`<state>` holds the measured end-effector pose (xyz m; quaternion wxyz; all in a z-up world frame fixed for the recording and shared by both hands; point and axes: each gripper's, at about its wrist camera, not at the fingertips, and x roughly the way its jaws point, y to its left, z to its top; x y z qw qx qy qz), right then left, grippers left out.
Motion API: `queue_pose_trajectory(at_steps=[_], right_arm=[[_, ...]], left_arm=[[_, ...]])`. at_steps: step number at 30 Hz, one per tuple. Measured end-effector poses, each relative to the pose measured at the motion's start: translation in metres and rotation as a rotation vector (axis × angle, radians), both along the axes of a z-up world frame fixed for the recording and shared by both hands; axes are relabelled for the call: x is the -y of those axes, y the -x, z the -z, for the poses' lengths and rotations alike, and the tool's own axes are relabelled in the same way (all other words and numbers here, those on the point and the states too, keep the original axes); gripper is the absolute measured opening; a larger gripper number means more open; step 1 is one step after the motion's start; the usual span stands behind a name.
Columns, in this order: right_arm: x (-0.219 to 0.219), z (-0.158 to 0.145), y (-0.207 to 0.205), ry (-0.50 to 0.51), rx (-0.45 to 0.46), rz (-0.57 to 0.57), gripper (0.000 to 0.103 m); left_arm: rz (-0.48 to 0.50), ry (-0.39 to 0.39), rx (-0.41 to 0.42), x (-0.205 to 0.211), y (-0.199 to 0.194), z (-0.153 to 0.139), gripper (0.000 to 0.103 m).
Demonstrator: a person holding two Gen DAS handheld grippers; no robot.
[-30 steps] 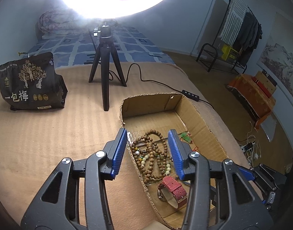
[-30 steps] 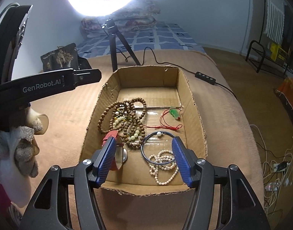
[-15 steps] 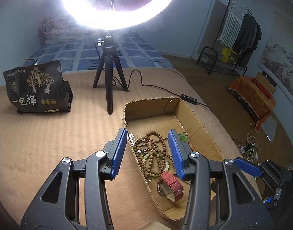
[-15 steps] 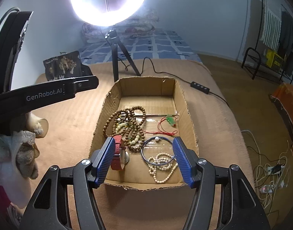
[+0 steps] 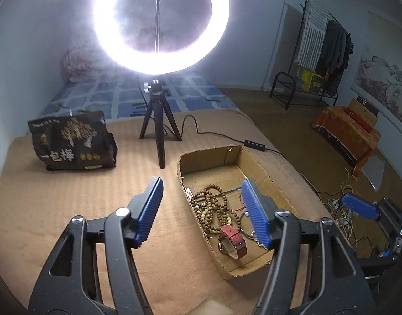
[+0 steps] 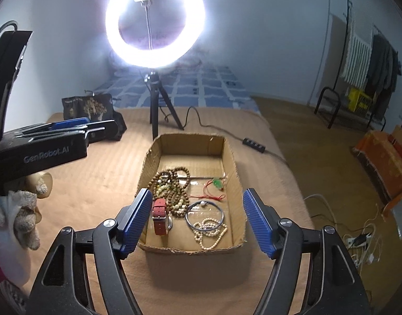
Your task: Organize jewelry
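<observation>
Left edge, right wrist view: left gripper (image 6: 69, 127) seen side-on, held above the brown blanket (image 6: 101, 173); from its own camera its fingers stand wide apart, nothing between them. Black printed bag (image 5: 72, 144) sits behind, well clear of the work.

Centre: ring light (image 6: 155, 19) on its tripod, just behind the cardboard box (image 6: 233, 162). All the jewelry lies inside the box.

Box contents, left to right:
- Wooden bead strands (image 6: 172, 183), tangled in one pile with pale beads mixed in; count of strands cannot be told. Probably light, limp, will drape and snag. Best pinched at a single outer loop.
- One red-strap watch (image 6: 159, 216), touching the bead pile at the near-left. Likely the heaviest piece; strap looks soft and grippy, so hold the strap, not the smooth case.
- One metal bangle (image 6: 204, 214), stiff and slick; take it across the rim.
- One pale pearl-like strand (image 6: 210, 232), overlapping the bangle's near edge. Limp, possibly fragile.
- One green pendant (image 6: 216, 183) on red cord, toward the far right. Light; lift by the cord.

Right gripper (image 6: 198, 219) hovers over the box's near end, fingers spread wide, empty.
</observation>
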<state>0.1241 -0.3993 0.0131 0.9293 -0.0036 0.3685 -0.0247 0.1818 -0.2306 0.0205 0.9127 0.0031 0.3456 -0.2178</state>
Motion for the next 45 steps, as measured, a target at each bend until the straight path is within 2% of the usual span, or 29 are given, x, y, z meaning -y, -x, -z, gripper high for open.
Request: queue_pose_trajectory(at_steps=[4, 12, 17, 23, 34, 36, 39, 45], right_arm=[[-0.004, -0.016, 0.013, 0.012, 0.038, 0.002, 0.076], [-0.011, -0.040, 0.035, 0.036, 0.092, 0.009, 0.080], [-0.014, -0.051, 0.047, 0.039, 0.122, 0.015, 0.080], [-0.016, -0.057, 0.057, 0.017, 0.147, 0.012, 0.080], [-0.025, -0.063, 0.073, 0.044, 0.198, 0.011, 0.081], [-0.026, -0.060, 0.075, 0.048, 0.197, 0.006, 0.081], [-0.027, -0.057, 0.077, 0.049, 0.188, 0.001, 0.081], [-0.024, -0.053, 0.076, 0.043, 0.174, 0.009, 0.081]], left_arm=[[-0.004, -0.001, 0.018, -0.007, 0.014, -0.015, 0.065], [-0.015, -0.029, 0.092, -0.022, 0.047, -0.042, 0.086], [-0.013, -0.058, 0.119, -0.031, 0.067, -0.052, 0.087], [-0.012, -0.086, 0.145, -0.041, 0.092, -0.054, 0.096], [-0.021, -0.107, 0.132, -0.054, 0.122, -0.055, 0.096], [-0.031, -0.123, 0.145, -0.056, 0.128, -0.054, 0.103], [-0.032, -0.145, 0.169, -0.059, 0.137, -0.051, 0.103], [-0.028, -0.147, 0.146, -0.066, 0.142, -0.045, 0.103]])
